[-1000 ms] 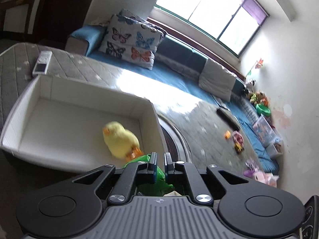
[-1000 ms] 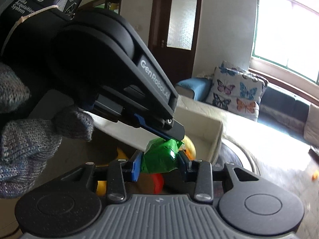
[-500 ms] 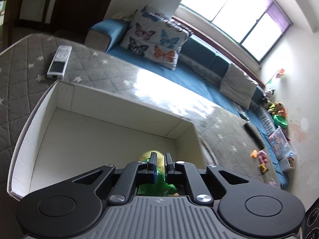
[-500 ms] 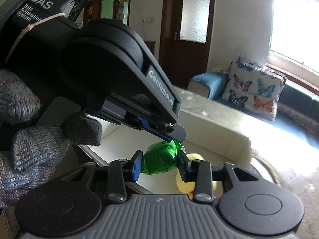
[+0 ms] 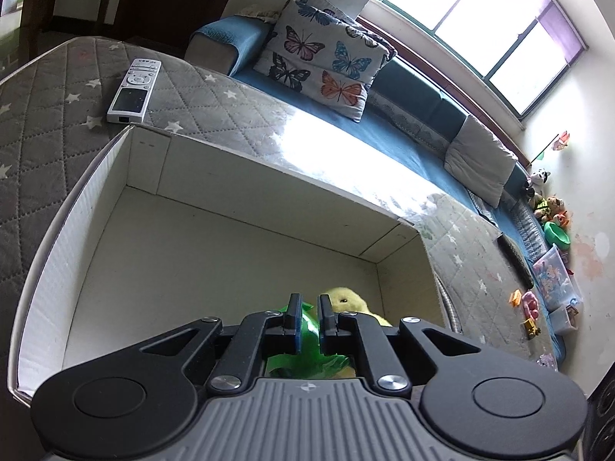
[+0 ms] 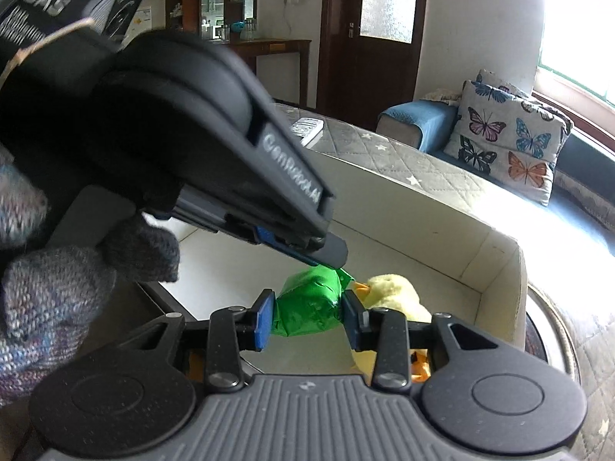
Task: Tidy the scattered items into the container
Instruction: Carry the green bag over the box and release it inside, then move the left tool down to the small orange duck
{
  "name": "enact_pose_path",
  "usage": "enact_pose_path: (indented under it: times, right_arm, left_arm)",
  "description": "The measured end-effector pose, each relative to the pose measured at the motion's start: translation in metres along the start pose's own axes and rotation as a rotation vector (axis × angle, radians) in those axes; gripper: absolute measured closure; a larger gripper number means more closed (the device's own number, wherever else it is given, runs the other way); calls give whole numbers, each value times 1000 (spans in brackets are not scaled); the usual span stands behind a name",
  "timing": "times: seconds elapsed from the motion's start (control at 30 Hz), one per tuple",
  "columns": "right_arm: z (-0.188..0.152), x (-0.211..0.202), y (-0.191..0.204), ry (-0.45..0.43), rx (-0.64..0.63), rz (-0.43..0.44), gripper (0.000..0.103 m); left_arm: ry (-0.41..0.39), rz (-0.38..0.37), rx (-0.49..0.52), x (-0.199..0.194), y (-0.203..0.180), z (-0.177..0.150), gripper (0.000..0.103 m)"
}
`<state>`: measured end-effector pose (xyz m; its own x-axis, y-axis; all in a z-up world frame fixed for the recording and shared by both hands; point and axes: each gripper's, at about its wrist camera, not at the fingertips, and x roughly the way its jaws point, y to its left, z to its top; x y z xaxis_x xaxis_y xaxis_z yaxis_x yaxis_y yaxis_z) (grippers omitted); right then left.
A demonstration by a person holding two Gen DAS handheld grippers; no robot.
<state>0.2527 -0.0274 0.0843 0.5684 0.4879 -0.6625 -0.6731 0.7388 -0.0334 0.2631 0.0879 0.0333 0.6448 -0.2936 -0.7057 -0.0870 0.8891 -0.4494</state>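
Left hand: we see a grey knitted glove (image 6: pixel 57 299) wrapped round the handle of the left tool, at the far left of the right wrist view.
Left claw (image 5: pixel 308 320): fingers drawn nearly together, pinching one end of the green wrapper; in the right wrist view the same claw (image 6: pixel 330 255) comes down from the upper left onto the wrapper's top corner.
Green wrapper (image 6: pixel 309 303): a crinkly green foil packet, and we have it caught between both tools, held up over the near right part of the box; from the left wrist view only a strip of it (image 5: pixel 309 336) peeks between the fingers.
Right claw (image 6: pixel 309 317): fingers set apart to the packet's width, blue pads pressing on its two ends.
White box (image 5: pixel 238 196): open, shallow, sitting on the grey quilted star-patterned surface (image 5: pixel 57 123); its floor is mostly bare.
Yellow plush duck (image 6: pixel 392 294): lying inside the box by the right wall, just beyond the packet, orange beak towards it.
Remote (image 5: pixel 133 90): white, on the quilt past the box's far left corner.
Butterfly cushion (image 5: pixel 326 61): propped on the blue sofa beyond.
Far right: small toys (image 5: pixel 530 307) scattered on the quilt, well apart from the box.
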Motion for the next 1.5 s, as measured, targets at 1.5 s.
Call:
enact_pose_path:
  times: [1.5]
  right_arm:
    - [-103, -142, -3, -97, 131, -185, 47]
  left_arm:
    - [-5, -76, 181, -60, -82, -106, 81]
